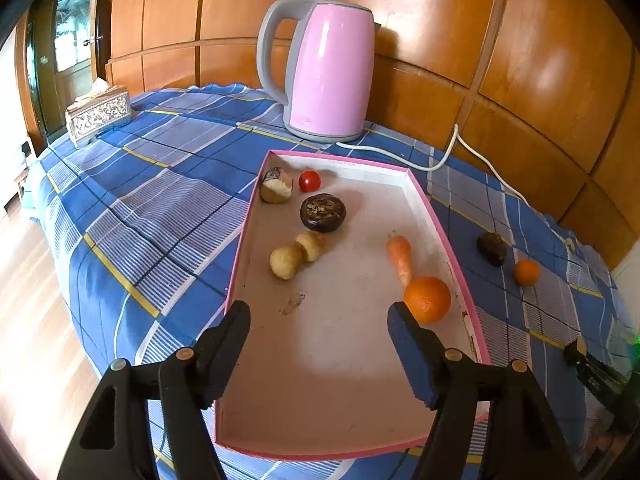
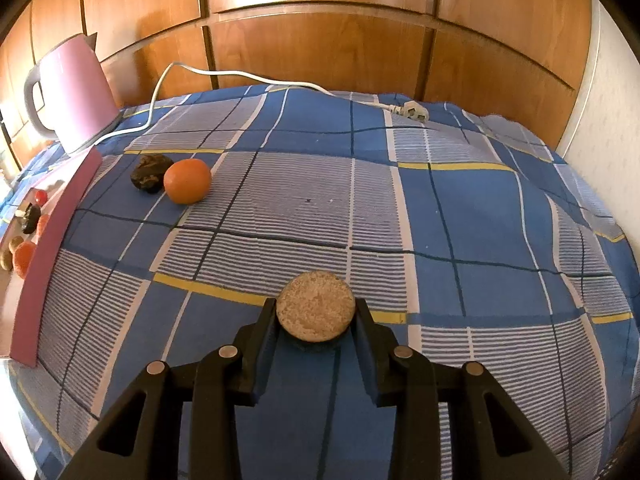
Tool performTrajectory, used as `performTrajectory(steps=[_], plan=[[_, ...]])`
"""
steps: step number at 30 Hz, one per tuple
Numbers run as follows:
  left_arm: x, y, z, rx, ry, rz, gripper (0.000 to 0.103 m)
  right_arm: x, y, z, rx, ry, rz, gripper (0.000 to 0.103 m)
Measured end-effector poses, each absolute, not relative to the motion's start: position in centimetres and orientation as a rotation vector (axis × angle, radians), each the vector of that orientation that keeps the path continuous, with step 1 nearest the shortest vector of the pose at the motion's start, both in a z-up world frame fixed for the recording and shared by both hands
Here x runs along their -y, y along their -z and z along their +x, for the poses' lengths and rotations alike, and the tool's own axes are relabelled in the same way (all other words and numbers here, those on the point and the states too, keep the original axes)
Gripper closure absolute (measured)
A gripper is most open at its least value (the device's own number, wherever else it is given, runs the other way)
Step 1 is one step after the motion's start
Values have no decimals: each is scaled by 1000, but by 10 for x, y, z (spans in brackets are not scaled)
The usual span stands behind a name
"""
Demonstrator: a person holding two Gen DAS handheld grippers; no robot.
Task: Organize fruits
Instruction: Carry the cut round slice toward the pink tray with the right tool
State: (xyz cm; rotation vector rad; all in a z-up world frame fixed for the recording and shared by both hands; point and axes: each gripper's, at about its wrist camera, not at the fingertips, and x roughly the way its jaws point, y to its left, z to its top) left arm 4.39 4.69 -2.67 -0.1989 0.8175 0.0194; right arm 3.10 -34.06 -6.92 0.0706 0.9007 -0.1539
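Both grippers (image 1: 318, 312) (image 2: 316, 312) are black plastic with round silver rivets.

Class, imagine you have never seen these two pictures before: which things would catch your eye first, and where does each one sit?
The tall pink kettle stands out at the back of the blue checked tablecloth, just behind the pink-rimmed tray that holds the produce, with a bright orange near its right edge. In the right wrist view, the right gripper is clamped on a round tan disc-shaped item, and a small orange lies on the cloth beside a dark lumpy fruit.
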Motion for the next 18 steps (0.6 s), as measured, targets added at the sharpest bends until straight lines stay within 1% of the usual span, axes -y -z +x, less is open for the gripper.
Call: performTrajectory(steps=[7,11,18], plan=[[-54,26,40,-806,-36,-204,31,331,66,28,-909,94,91,67],[-66,25,38,-795,-73,-223,31,319,55,30,-892,37,103,67],[-87,27,35,-785,-131,-249,31,272,33,42,-874,-136,84,67]])
